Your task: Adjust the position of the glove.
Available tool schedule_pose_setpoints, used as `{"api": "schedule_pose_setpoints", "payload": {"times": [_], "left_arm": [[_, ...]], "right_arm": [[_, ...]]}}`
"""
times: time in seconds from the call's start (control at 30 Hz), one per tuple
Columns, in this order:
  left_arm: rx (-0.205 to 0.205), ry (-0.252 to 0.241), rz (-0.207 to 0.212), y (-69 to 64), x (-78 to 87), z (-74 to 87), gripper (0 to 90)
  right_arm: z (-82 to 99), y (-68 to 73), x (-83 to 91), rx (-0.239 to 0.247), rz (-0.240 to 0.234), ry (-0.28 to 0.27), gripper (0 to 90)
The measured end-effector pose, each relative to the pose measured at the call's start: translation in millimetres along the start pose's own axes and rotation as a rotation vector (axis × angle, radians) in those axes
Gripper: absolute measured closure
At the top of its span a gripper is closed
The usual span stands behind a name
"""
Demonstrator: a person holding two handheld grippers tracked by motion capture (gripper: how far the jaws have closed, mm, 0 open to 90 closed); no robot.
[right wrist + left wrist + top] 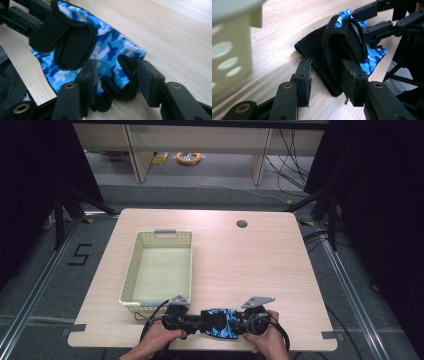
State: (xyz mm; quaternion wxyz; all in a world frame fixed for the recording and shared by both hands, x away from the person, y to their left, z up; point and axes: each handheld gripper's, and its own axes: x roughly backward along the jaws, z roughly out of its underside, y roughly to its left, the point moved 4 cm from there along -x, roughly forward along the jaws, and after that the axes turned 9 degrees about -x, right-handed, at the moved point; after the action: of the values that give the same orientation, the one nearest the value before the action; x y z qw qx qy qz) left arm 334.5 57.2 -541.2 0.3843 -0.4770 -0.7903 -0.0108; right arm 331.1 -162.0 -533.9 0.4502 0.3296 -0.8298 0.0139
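blue camouflage fabric with black trim makes up the one glove (218, 322), lying at the bottom centre of the high view on the near edge of the pale wood desk (250, 265). two hand-held grippers meet it there, one from each side. the left hand-held gripper (325, 75) has its jaws parted around the glove's black cuff end; in the left gripper view one pad touches the fabric, and whether the other does is hard to make out. the right hand-held gripper (116, 75) has its jaws spread around the short black-edged finger openings, not pressed together. two hands show in the high view, the left hand (159, 337) and the right hand (267, 335), both cut off by the bottom edge of the frame. in that view the grippers cover the glove's two ends.

farther up, left of centre, stands one cream perforated basket (131, 270), its near rim partly behind the left gripper's grey plate. one round hole (242, 224) sits in the desk's upper right part.
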Motion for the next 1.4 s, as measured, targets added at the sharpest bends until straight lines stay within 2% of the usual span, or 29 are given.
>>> {"api": "schedule_pose_setpoints", "payload": {"times": [0.03, 0.13, 0.17, 0.23, 0.33, 0.43, 0.5, 0.57, 0.6, 0.73, 0.77, 0.87, 0.9, 0.93, 0.97, 1.03, 1.07, 1.1, 1.17, 1.2, 1.23, 1.27, 1.3, 1.37, 1.4], "left_arm": [[0.012, -0.003, 0.0, 0.5, -0.2, 0.0, 61.4], [0.037, -0.019, 0.012, 0.8, -1.1, 0.4, 65.4], [0.038, -0.023, 0.019, 0.2, -0.8, 0.1, 67.2], [0.03, -0.036, 0.019, -2.9, -0.8, -0.8, 70.7], [0.001, -0.035, 0.029, -8.8, -3.0, -0.1, 75.8], [0.002, -0.039, 0.016, -9.7, -4.4, -0.2, 78.2], [0.006, -0.042, 0.031, -9.0, -4.1, 0.0, 81.0], [-0.006, -0.041, 0.015, -9.7, -3.9, 0.1, 82.5], [-0.013, -0.045, 0.028, -9.6, -3.9, -0.2, 83.3], [-0.025, -0.054, 0.029, -10.9, -2.6, -2.2, 85.1], [-0.027, -0.057, 0.022, -11.6, -2.0, -2.9, 85.3], [-0.041, -0.07, 0.027, -13.2, 0.5, -5.9, 85.7], [-0.041, -0.073, 0.009, -13.6, 2.1, -6.9, 85.8], [-0.052, -0.073, 0.026, -13.2, 3.3, -7.4, 85.8], [-0.056, -0.076, 0.016, -13.3, 4.3, -7.9, 85.8], [-0.059, -0.082, 0.011, -14.3, 5.0, -8.1, 85.8], [-0.071, -0.072, 0.021, -13.6, 6.4, -7.4, 85.8], [-0.065, -0.076, 0.022, -14.2, 6.8, -7.4, 85.7], [-0.066, -0.085, 0.009, -14.1, 7.9, -7.8, 85.7], [-0.074, -0.08, 0.009, -13.0, 9.1, -7.7, 85.7], [-0.069, -0.076, 0.022, -12.5, 9.8, -7.6, 85.6], [-0.059, -0.091, 0.008, -13.0, 9.7, -7.6, 85.6], [-0.065, -0.08, 0.006, -12.4, 11.3, -6.9, 85.6], [-0.083, -0.085, 0.014, -12.8, 12.3, -5.5, 85.6], [-0.085, -0.085, 0.013, -13.6, 13.6, -5.2, 85.6]], "right_arm": [[0.4, 1.9, 1.0, -0.023, -0.012, 0.008, 56.7], [1.5, 1.9, 2.5, -0.03, -0.019, 0.03, 62.7], [1.3, 1.1, 1.3, -0.026, -0.025, 0.008, 65.5], [2.4, 0.9, 0.4, -0.031, -0.053, 0.002, 73.8], [3.2, 1.8, -2.3, -0.026, -0.081, -0.017, 78.4], [3.3, 2.3, -0.9, -0.008, -0.071, 0.002, 79.3], [3.4, 2.1, -1.0, -0.009, -0.073, 0.001, 79.4], [3.3, 2.2, -1.0, -0.007, -0.073, 0.001, 79.6], [3.3, 2.3, -0.9, -0.004, -0.072, 0.001, 79.6], [2.9, 2.8, -0.7, -0.005, -0.082, -0.026, 80.2], [2.9, 2.4, 2.3, -0.001, -0.082, -0.009, 80.4], [0.9, 1.9, 4.5, 0.0, -0.101, -0.057, 80.5], [0.8, 1.9, 8.4, 0.006, -0.103, -0.037, 80.5], [0.3, 2.1, 9.4, 0.007, -0.11, -0.041, 80.5], [-0.3, 2.4, 10.3, 0.005, -0.102, -0.054, 80.5], [-0.7, 3.1, 10.0, 0.007, -0.116, -0.057, 80.6], [-1.1, 2.8, 9.8, 0.013, -0.116, -0.055, 80.5], [-1.3, 2.7, 9.7, 0.017, -0.11, -0.06, 80.5], [-1.8, 4.0, 9.2, 0.023, -0.132, -0.058, 80.5], [-1.6, 6.0, 9.3, 0.007, -0.138, -0.061, 80.4], [-2.3, 5.3, 9.8, 0.023, -0.123, -0.068, 80.4], [-2.6, 6.1, 11.0, 0.021, -0.117, -0.069, 80.4], [-2.9, 6.4, 11.1, 0.032, -0.117, -0.073, 80.5], [-2.7, 9.1, 11.9, 0.022, -0.132, -0.065, 80.4], [-2.9, 9.7, 12.4, 0.034, -0.123, -0.071, 80.5]]}}
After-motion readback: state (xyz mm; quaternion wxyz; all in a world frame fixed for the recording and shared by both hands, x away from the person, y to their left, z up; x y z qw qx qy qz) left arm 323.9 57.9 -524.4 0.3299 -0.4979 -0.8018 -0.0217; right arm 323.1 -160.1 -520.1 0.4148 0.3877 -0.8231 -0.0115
